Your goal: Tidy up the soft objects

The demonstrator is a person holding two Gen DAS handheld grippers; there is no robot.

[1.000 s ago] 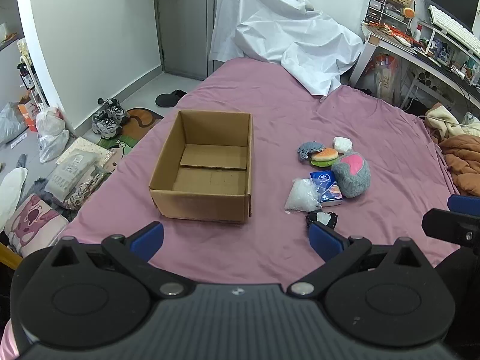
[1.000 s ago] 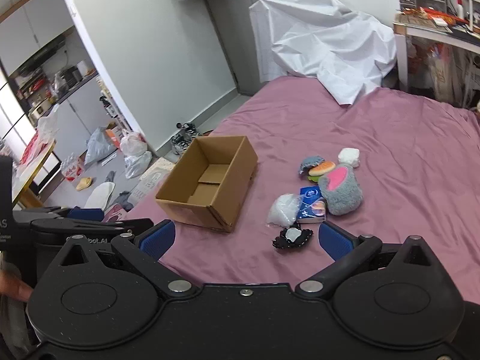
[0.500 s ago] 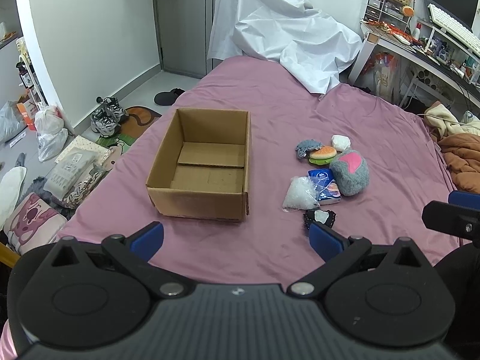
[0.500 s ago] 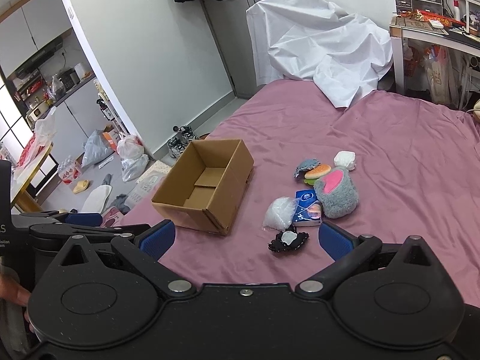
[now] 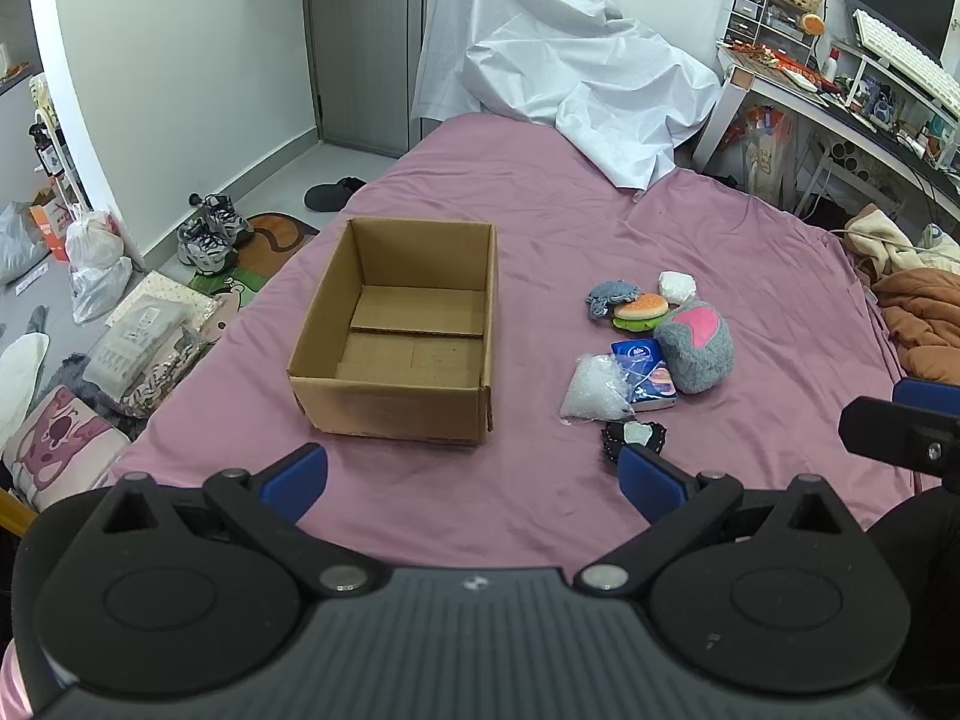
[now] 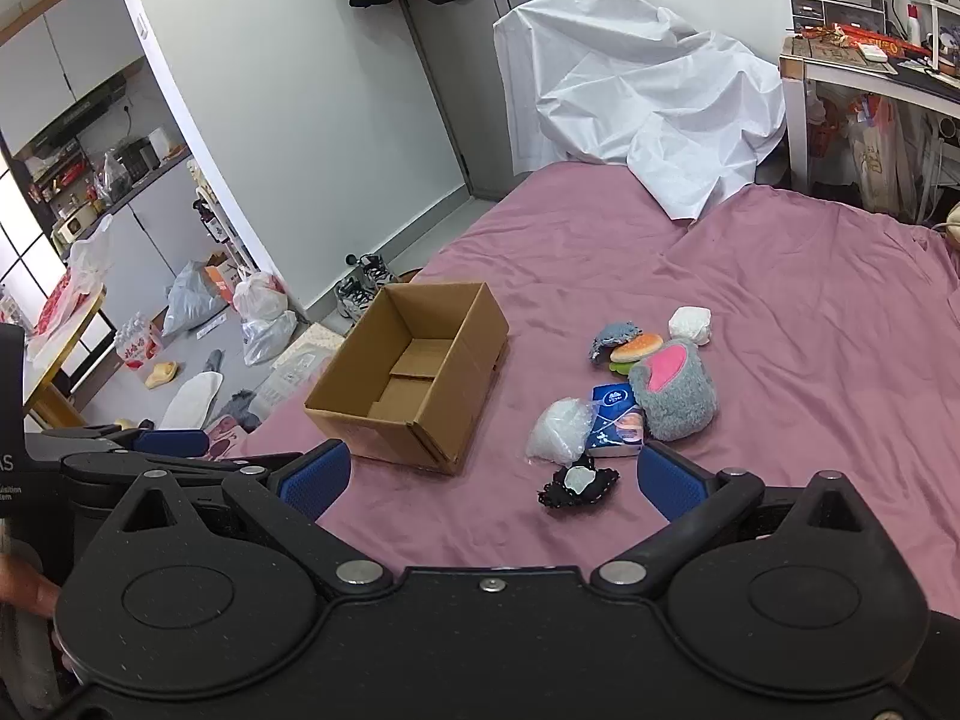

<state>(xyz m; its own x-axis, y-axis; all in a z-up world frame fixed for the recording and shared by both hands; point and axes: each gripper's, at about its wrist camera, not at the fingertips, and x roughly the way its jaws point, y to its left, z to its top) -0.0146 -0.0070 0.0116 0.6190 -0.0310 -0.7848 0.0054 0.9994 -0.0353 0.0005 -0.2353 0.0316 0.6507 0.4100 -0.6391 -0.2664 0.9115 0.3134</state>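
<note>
On the bed (image 5: 540, 228), the cardboard box (image 5: 396, 330) sat empty, soft objects (image 5: 654, 348) piled at its three o'clock; both hand-held grippers, left (image 5: 474, 474) and right (image 6: 492, 474), gaped, holding nothing.

Matt brown cardboard box (image 5: 414, 330), smooth mauve cloth bedsheet (image 5: 540, 216), fuzzy grey plush (image 5: 696, 348), crinkled glossy plastic bag (image 5: 591, 387)

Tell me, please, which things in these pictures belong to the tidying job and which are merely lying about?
Belong to the job:
cardboard box, open
grey plush
burger toy
tissue pack
clear bag
white wad
black lace piece

Lying about:
white sheet
sneakers
orange blanket
</note>
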